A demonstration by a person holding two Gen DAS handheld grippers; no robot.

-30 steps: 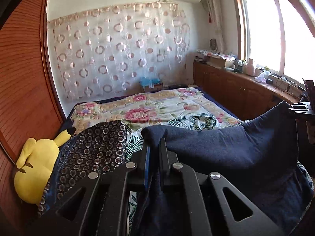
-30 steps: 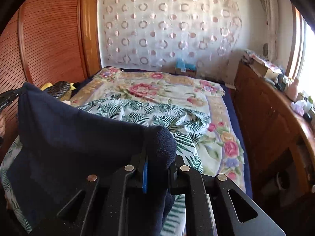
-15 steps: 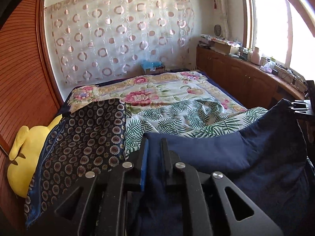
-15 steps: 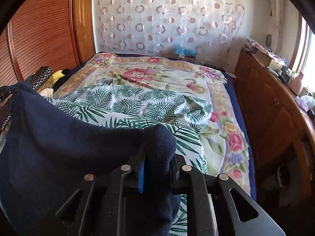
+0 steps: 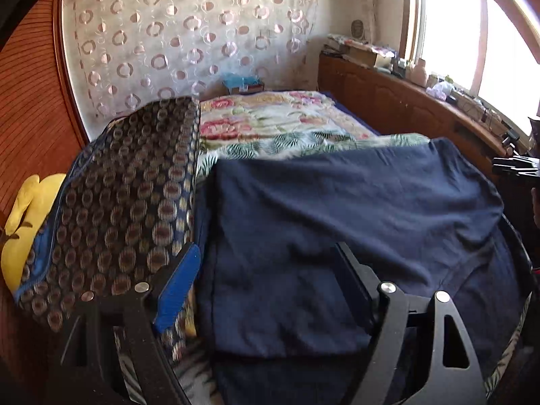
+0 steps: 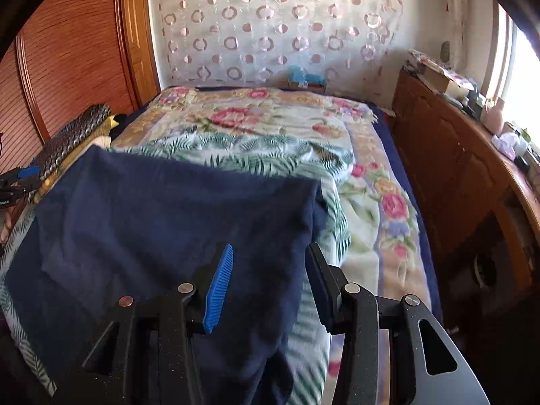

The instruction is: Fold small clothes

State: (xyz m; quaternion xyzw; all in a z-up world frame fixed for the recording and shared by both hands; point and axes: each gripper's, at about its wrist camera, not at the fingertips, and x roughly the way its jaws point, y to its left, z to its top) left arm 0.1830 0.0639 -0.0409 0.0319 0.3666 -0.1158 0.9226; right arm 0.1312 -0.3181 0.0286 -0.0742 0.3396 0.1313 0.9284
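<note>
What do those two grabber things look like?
Both are black with a grainy, speckled finish. Each has two angled arms with cut-out holes, joined by round silver rivets. The left gripper has a bright blue pad on one side of its jaws; the right gripper has a ribbed blue pad too. The other side of each is black. No cables or sleeves show.

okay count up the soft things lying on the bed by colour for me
Navy blue: 1, the garment
Dark patterned with circles: 1, the cloth
Yellow: 1, the plush toy
Floral and leaf print: 1, the bedspread
Total: 4
</note>
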